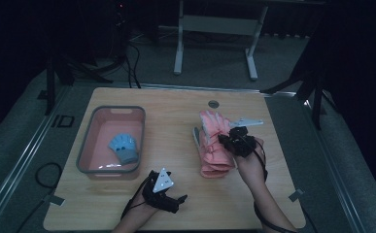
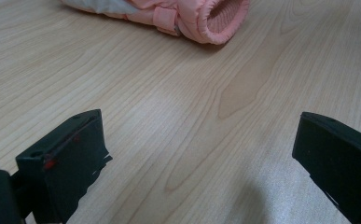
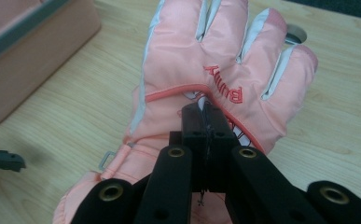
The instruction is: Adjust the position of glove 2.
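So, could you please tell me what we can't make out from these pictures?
- Pink glove: in the right gripper view, the right gripper covers its palm, so whether fabric is pinched is unclear.
- Glove cuff: the left gripper view's top edge cuts off the rest.
- Blue glove in the pink bin: too small in the high view for detail.

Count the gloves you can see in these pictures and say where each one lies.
2. A small blue glove lies inside the pink bin on the table's left. A pink glove lies on the bare wood at centre-right, under the right gripper. A second pink glove may be hidden beneath it.
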Motion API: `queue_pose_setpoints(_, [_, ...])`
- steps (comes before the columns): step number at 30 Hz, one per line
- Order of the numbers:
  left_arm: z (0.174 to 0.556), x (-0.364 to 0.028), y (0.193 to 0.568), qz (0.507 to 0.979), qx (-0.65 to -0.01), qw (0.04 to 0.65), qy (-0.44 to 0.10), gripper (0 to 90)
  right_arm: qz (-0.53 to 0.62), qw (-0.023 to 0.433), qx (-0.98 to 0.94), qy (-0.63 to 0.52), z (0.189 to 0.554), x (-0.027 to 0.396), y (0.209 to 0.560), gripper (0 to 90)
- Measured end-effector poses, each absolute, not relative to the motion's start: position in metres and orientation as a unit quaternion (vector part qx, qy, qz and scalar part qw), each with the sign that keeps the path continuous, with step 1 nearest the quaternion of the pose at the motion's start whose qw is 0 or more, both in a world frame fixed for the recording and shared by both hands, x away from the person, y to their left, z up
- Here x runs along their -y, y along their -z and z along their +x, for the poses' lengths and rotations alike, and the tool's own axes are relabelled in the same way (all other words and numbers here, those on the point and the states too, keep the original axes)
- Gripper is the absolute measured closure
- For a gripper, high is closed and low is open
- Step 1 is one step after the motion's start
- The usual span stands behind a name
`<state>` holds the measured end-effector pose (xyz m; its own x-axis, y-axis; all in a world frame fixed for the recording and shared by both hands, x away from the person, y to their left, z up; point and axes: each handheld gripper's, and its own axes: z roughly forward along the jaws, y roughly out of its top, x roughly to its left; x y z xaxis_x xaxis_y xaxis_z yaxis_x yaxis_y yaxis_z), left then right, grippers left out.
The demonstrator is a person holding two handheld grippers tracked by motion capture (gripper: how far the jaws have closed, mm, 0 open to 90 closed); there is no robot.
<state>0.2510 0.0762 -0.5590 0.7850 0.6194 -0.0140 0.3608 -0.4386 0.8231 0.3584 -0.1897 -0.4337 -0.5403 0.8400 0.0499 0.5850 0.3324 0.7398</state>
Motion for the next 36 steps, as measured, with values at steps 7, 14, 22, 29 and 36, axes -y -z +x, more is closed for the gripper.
queue_pose_setpoints(7, [0.251, -0.076, 0.559, 0.836, -0.295, 0.439, -0.145, 2.9, 0.454, 0.166, -0.806, -0.34, 0.368, 0.184, 0.455, 89.4])
queue_pose_setpoints(14, [0.251, -0.074, 0.559, 0.84, -0.293, 0.431, -0.152, 2.9, 0.466, 0.15, -0.807, -0.33, 0.374, 0.181, 0.478, 89.2])
queue_pose_setpoints(22, [0.253, -0.077, 0.559, 0.824, -0.317, 0.448, -0.138, 2.9, 0.462, 0.152, -0.808, -0.333, 0.373, 0.176, 0.49, 87.2])
queue_pose_setpoints(29, [0.253, -0.077, 0.552, 0.817, -0.336, 0.45, -0.132, 2.9, 0.435, 0.153, -0.807, -0.369, 0.37, 0.19, 0.477, 62.2])
queue_pose_setpoints(36, [0.258, -0.074, 0.536, 0.796, -0.365, 0.465, -0.129, 3.1, 0.422, 0.152, -0.798, -0.403, 0.364, 0.219, 0.464, 19.6])
